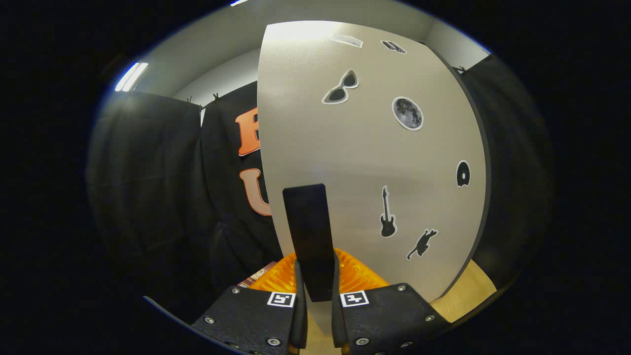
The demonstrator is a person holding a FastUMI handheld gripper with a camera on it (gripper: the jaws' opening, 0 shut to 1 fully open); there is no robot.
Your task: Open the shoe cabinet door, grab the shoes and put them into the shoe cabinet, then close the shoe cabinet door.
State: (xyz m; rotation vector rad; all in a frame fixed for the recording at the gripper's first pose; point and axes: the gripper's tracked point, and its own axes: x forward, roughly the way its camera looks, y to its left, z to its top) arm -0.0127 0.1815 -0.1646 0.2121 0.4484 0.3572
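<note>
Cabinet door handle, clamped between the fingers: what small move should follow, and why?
Probably a gentle pull back along the door's swing. The gripper looks shut on the dark handle of the stickered door, and no shoes or shelf are seen.

The broad pale grey cabinet door, dotted with small black stickers, stood close ahead and blocked the way forward. The gripper had its fingers pressed on the door's flat dark upright handle, leaving no gap between them. Open room lay only past the door's left edge, before the black cloth wall.
</note>
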